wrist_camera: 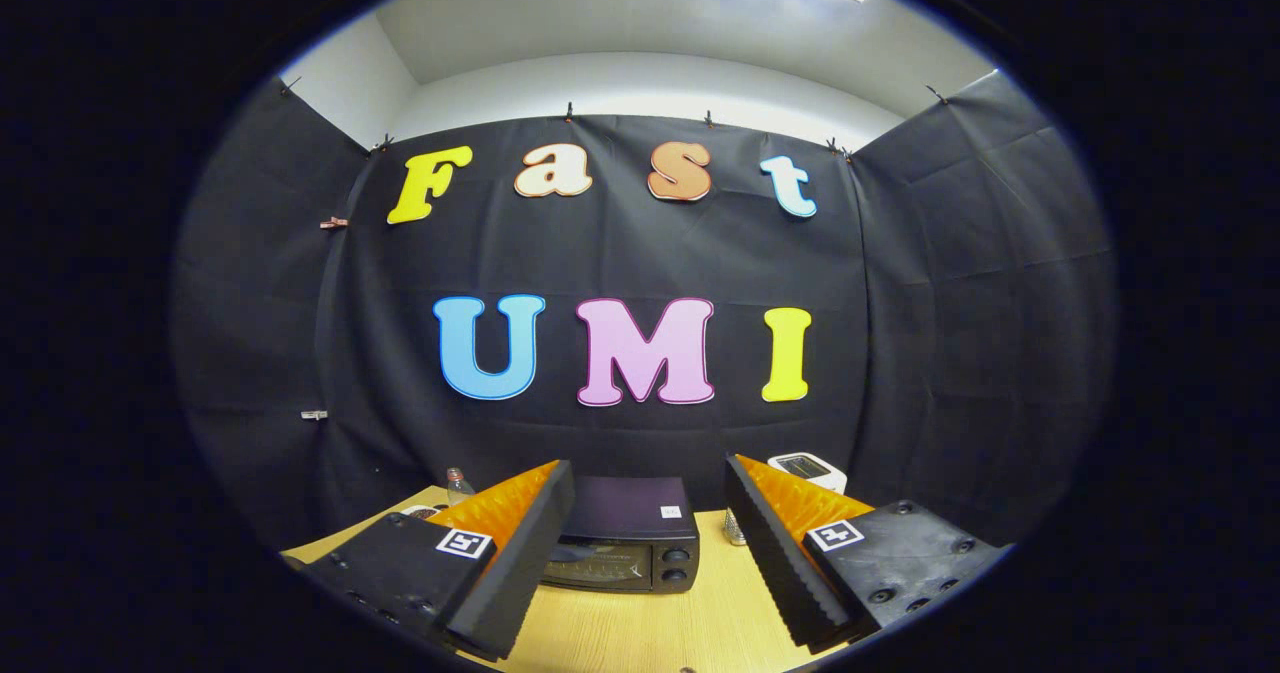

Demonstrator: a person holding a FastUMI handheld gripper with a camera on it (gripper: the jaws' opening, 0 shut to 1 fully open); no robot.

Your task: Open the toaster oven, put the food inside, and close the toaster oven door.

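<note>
A dark toaster oven (628,545) stands on the light wooden table (700,618), ahead of my fingers and partly hidden behind the left one. Its glass door faces me and looks closed, with two knobs (676,565) on its right side. My gripper (650,563) is held high above the table and is open, the two fingers (515,568) spread wide with nothing between them. I see no food in this view.
A small clear bottle (457,484) stands at the back left of the table. A white box-like device (808,470) sits at the back right, with a small jar (734,528) in front of it. Black cloth walls enclose the booth on three sides.
</note>
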